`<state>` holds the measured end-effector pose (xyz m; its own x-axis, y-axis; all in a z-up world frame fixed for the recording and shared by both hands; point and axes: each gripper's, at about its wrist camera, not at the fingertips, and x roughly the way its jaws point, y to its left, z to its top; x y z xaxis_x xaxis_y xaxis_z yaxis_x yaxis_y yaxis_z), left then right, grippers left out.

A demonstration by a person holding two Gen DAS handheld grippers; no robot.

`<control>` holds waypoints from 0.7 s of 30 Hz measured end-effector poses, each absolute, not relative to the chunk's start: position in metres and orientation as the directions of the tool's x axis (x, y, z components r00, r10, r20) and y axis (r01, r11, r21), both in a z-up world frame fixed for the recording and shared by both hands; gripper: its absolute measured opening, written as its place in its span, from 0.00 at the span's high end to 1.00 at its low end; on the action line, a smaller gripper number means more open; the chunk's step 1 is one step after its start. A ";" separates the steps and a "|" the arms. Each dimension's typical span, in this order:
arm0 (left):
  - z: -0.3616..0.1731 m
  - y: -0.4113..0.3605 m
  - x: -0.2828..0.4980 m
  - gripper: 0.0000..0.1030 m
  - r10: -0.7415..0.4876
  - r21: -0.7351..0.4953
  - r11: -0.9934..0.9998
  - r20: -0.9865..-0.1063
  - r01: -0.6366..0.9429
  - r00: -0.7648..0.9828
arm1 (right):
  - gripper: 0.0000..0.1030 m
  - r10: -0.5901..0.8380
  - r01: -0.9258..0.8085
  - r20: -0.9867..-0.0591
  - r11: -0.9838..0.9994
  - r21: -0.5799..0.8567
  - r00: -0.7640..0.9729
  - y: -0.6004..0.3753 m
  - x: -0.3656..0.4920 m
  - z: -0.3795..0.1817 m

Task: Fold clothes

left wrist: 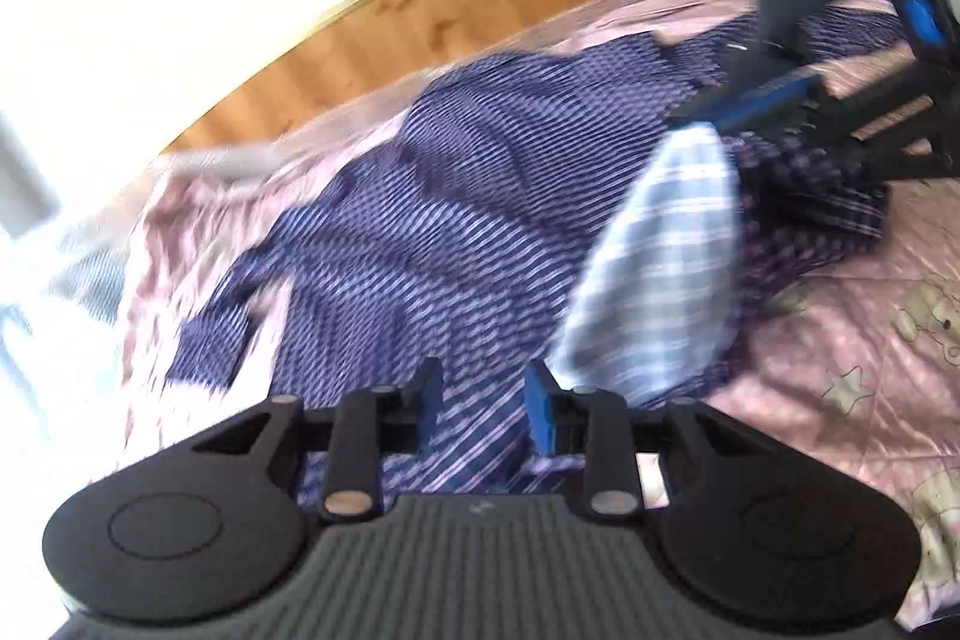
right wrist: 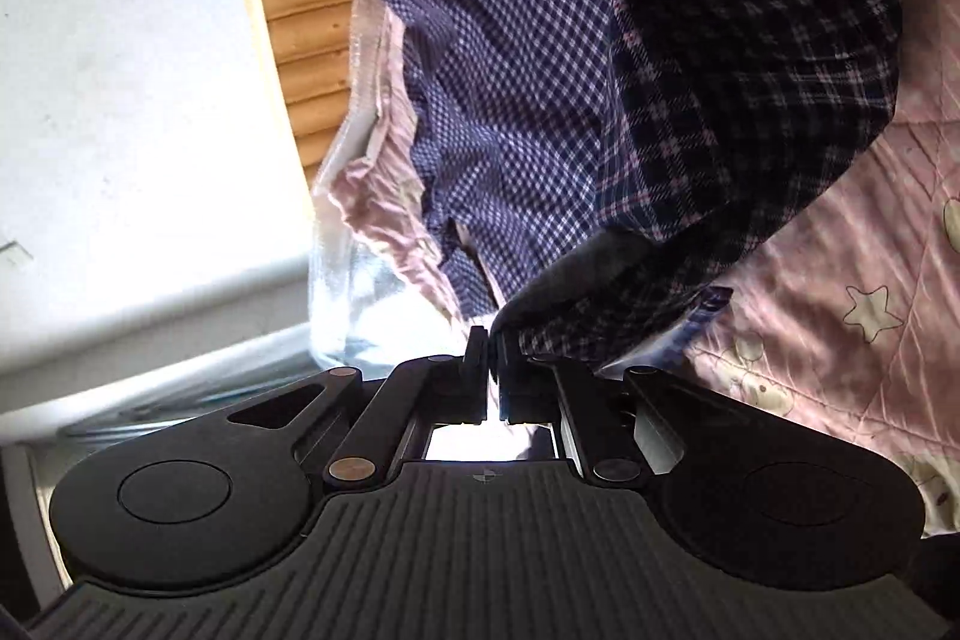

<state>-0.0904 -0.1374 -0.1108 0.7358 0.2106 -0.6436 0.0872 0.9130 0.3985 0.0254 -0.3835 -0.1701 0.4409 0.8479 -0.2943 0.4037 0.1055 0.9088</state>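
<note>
A dark blue checked shirt (left wrist: pixel 456 196) lies spread and rumpled across a bed covered with a pink quilt (left wrist: pixel 840 292) printed with stars and bears. A wooden headboard (left wrist: pixel 468 16) runs along the far side of the bed, with a white wall behind it.

The left tongs (left wrist: pixel 483 394) hover over the near edge of the shirt, their two fingers partly spread with nothing pinched between them; only cloth lies below.

The right tongs (right wrist: pixel 491 340) are pressed together on a fold of the shirt (right wrist: pixel 690 100), and the cloth rises from the bed to the pinch and drapes over the right finger. In the left wrist view the right tongs (left wrist: pixel 708 115) come in from the far right, with a pale checked flap of the shirt hanging below their tips. That view is blurred.
</note>
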 end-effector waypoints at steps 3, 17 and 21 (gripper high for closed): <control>-0.111 -0.151 -0.109 0.46 0.129 0.333 0.929 -0.705 0.163 0.698 | 0.94 0.880 0.412 -0.272 0.098 0.906 0.390 -0.373 0.031 -0.178; -0.145 -0.199 -0.083 0.79 0.242 0.351 0.936 -0.666 0.010 0.706 | 0.93 0.915 0.372 -0.340 0.244 0.896 0.219 -0.356 0.041 -0.163; -0.129 -0.164 -0.101 0.94 0.210 0.297 0.955 -0.710 0.016 0.673 | 0.54 0.879 0.244 -0.418 0.364 0.899 0.228 -0.380 0.042 -0.147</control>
<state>-0.1013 -0.1639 -0.1285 0.6725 0.2097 -0.7097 0.0156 0.9548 0.2969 0.0417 -0.3798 -0.1467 0.2282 0.8794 -0.4179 0.2438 0.3640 0.8989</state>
